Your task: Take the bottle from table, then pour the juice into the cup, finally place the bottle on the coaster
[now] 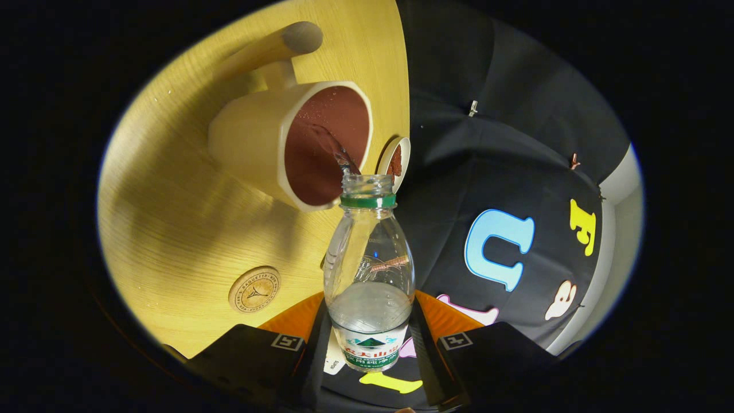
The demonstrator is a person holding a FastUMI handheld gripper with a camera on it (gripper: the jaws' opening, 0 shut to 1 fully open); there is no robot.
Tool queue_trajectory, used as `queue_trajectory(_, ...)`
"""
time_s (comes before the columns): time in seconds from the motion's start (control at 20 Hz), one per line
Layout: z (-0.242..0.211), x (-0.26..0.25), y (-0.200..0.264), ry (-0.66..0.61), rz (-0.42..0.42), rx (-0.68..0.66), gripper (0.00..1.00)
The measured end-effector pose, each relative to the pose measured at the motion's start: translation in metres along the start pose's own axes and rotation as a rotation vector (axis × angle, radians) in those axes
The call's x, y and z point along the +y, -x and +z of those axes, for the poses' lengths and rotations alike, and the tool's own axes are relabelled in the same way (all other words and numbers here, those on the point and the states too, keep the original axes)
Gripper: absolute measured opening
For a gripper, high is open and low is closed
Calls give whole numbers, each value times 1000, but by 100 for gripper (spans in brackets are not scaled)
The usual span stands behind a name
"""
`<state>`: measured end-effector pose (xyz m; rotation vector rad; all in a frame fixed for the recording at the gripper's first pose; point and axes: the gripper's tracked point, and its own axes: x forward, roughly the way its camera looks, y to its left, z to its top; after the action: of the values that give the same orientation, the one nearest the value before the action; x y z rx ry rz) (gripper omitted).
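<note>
My gripper (370, 344) is shut on a clear plastic bottle (370, 269) with a green neck ring and no cap, held between the fingers by its labelled lower part. The whole scene appears rolled sideways, so the bottle is tipped. Its open mouth sits right at the rim of a cream mug (269, 143) with a brown inside, and a thin stream of clear liquid runs from the mouth into the mug. Some liquid stays in the bottle's lower half. A round wooden coaster (254, 289) lies flat on the table, beside the fingers and apart from the mug.
The light wooden table (172, 218) carries the mug and coaster. A small round cream lid-like object (395, 158) with a brown inside sits at the table's edge just past the bottle mouth. A wooden rod (275, 46) stands beyond the mug. Black cloth wall (516, 143) lies past the table edge.
</note>
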<state>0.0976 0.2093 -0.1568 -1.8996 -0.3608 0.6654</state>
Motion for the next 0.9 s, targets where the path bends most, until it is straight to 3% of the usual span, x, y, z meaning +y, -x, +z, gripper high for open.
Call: queue_trajectory(0.9, 7, -14, -5, 166, -23, -46, 70)
